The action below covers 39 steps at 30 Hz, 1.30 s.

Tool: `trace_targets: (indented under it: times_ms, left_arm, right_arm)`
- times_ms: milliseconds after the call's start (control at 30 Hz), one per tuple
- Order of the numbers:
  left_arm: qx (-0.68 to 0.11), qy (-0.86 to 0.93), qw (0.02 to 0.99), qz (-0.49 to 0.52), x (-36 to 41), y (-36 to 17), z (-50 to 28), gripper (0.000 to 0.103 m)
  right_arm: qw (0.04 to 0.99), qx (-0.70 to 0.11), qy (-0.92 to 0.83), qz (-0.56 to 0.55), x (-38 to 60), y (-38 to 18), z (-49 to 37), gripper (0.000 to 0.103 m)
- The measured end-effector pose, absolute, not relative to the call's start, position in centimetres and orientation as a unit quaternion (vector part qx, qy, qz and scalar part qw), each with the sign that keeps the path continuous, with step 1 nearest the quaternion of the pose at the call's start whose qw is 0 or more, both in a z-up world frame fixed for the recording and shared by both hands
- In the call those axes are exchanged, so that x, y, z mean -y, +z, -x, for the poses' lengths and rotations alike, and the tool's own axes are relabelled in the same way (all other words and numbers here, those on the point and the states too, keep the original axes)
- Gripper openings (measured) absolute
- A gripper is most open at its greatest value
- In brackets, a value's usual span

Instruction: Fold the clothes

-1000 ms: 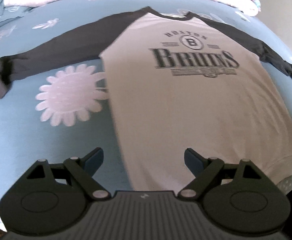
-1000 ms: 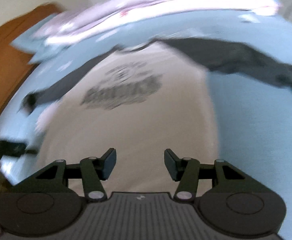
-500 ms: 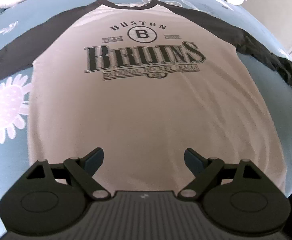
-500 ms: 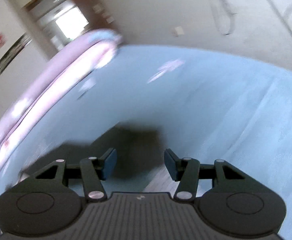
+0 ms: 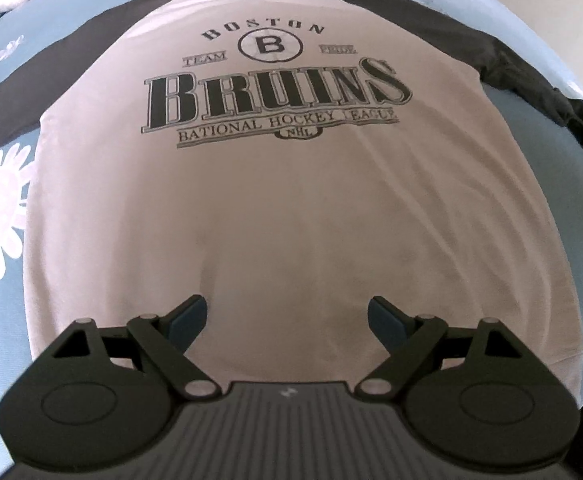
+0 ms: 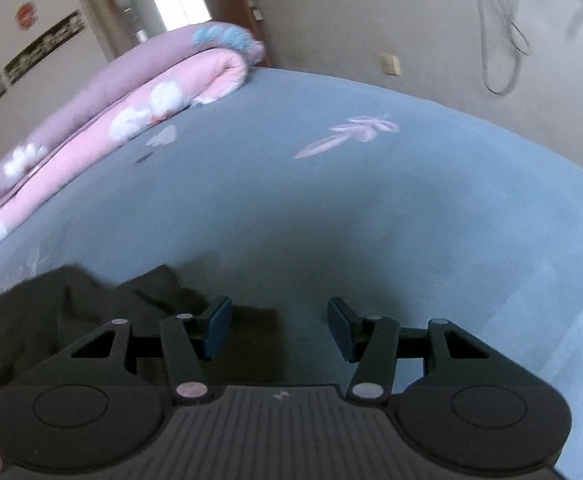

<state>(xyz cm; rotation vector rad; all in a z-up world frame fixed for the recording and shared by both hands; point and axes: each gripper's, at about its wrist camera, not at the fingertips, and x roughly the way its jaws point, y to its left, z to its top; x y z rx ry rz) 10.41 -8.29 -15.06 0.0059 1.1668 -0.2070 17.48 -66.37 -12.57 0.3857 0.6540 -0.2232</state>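
Fold not started: shirt [image 5: 283, 208] laid flat on bed [image 6: 371, 200], both grippers empty.

Left gripper [image 5: 287, 316]: jaws spread, nothing pinched; shirt body is seen ahead of and under the jaws, lower hem nearest them, print and collar further ahead, one dark sleeve out past each jaw. Right gripper [image 6: 279, 328]: jaws spread, nothing pinched; right sleeve cuff [image 6: 71, 308] lies crumpled just beyond the left jaw, partly under it, bare bedsheet ahead of the right jaw, quilt [image 6: 131, 112] well ahead to the left. Step judged to be the approach for the first fold. Next move likely calls for the right gripper to be shifted left over the cuff, lowered and closed on it, then the sleeve to be carried across the body.
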Motion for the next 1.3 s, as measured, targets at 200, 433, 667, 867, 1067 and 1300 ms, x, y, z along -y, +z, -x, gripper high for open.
trace_targets:
  times_ms: [200,433,667,867,1067,1300]
  left_arm:
    - [-0.552,-0.098,0.828,-0.009,8.5,-15.7,-10.3,0.087]
    - [-0.552,-0.095,0.829,-0.001,7.9,-15.7,-10.3,0.087]
    - [-0.551,-0.098,0.829,-0.001,7.7,-15.7,-10.4,0.087]
    - [-0.553,-0.097,0.828,0.0,7.6,-15.7,-10.1,0.087]
    - [-0.554,-0.097,0.827,0.004,7.4,-15.8,-10.1,0.087]
    - [-0.553,-0.095,0.828,0.005,7.2,-16.1,-9.9,0.087]
  right_arm:
    - [0.928,-0.342,-0.078,-0.123,63.2,-12.5,-18.7,0.035]
    - [0.931,-0.313,-0.145,-0.116,63.8,-9.5,-18.4,0.02]
    - [0.917,-0.309,-0.21,-0.137,66.9,-7.9,-18.5,0.02]
    - [0.912,-0.312,-0.226,-0.14,68.0,-8.6,-19.7,0.02]
    - [0.896,-0.336,-0.256,-0.135,68.4,-11.4,-20.9,0.043]
    - [0.885,-0.229,-0.26,-0.312,70.7,-9.5,-13.9,0.049]
